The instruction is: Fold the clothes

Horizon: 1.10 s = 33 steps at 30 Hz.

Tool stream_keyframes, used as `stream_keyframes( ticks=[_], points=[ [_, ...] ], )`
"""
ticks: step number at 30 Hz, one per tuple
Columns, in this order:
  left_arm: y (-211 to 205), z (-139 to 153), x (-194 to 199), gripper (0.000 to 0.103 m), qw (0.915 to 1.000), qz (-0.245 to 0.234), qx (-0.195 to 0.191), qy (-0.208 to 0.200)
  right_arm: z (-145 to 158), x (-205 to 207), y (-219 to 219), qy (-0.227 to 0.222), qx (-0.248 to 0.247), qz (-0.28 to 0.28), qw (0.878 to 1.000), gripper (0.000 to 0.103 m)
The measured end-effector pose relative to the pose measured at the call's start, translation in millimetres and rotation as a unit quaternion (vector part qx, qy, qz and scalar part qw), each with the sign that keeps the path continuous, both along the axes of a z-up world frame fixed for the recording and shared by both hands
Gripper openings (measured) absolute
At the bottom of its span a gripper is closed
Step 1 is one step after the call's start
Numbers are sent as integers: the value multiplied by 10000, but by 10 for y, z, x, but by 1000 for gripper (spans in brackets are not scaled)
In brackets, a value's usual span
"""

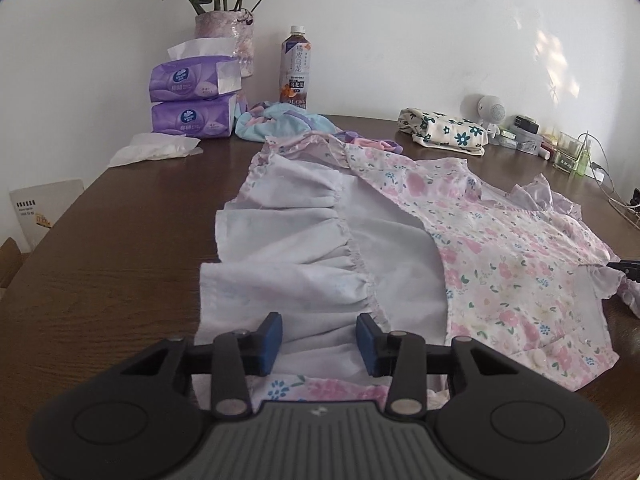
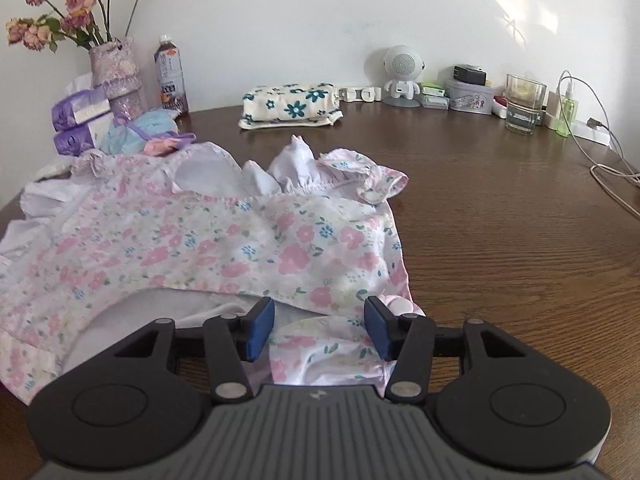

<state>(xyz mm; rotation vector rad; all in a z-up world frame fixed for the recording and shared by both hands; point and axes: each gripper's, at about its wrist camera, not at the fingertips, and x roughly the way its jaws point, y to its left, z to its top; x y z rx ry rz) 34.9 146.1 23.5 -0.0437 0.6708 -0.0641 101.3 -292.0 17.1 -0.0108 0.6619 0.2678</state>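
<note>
Here both grippers' jaws gape over the floral dress (image 1: 500, 264).

A dress (image 2: 208, 240) lies spread on a table (image 2: 500, 240), with a vase (image 2: 118, 76), bottle (image 2: 171, 76) and tissue packs (image 2: 80, 124) behind its left, and a folded cloth (image 2: 290, 106) behind it.
</note>
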Motion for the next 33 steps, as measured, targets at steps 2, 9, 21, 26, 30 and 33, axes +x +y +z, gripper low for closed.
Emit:
stream_keyframes(
  ticks=[2, 9, 21, 26, 30, 33],
  points=[
    [0, 131, 12, 45, 9998, -187, 3, -120, 143, 16, 42, -115, 51, 189, 9997, 52],
    [-223, 776, 573, 48, 9940, -1015, 168, -380, 682, 514, 659, -327, -145, 1284, 9911, 53],
    [-400, 365, 2412, 41, 9924, -736, -515, 836, 247, 2065, 1543, 1215, 675, 1144, 9837, 47],
    [-223, 104, 2660, 38, 9906, -492, -1007, 785, -70, 2333, 1511, 1711, 1244, 954, 9727, 21],
    [-92, 21, 2694, 23, 9908, -253, -1226, 520, -37, 2361, 1513, 1318, 1235, 945, 9790, 4],
    [1, -57, 2721, 15, 9899, -38, -1356, 409, -33, 2426, 1515, 1136, 1192, 938, 9819, 3]
  ],
)
